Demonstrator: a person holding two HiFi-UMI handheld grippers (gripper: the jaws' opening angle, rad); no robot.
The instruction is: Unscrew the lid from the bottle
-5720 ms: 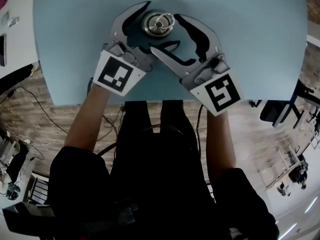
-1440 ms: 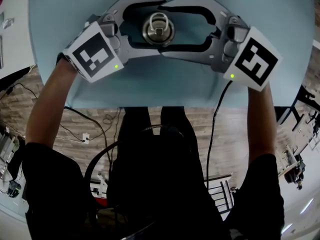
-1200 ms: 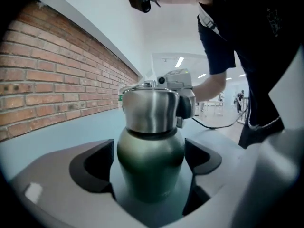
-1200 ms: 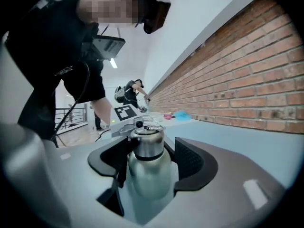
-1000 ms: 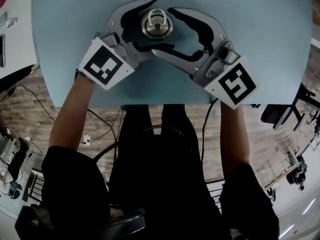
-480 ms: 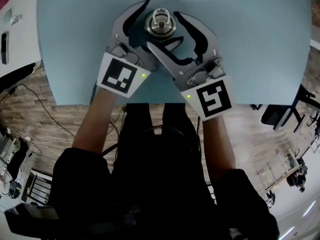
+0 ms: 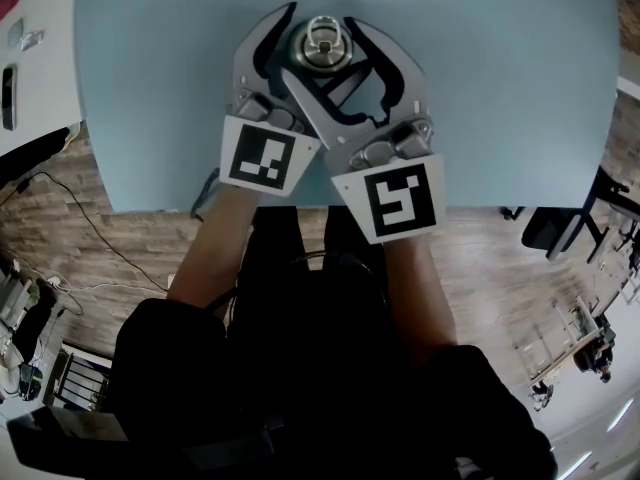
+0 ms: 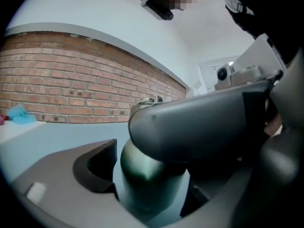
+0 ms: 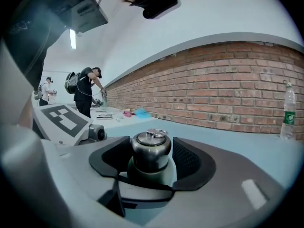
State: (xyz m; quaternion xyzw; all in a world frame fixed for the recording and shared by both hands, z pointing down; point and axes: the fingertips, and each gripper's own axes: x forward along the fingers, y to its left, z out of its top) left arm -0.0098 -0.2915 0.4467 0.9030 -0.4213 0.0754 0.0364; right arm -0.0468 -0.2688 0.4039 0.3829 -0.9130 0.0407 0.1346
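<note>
We list one bottle, upright midway along the table, back from its near edge. The left claw is wide, just closing round its body, not yet pressing. The right claw is likewise round the lid. Risk: a loose body hold lets bottle and lid spin together.

No writing or number can be read anywhere: the cube on the left gripper and the cube on the right gripper carry only black-and-white square patterns, and the green label on a far plastic bottle is too small.
</note>
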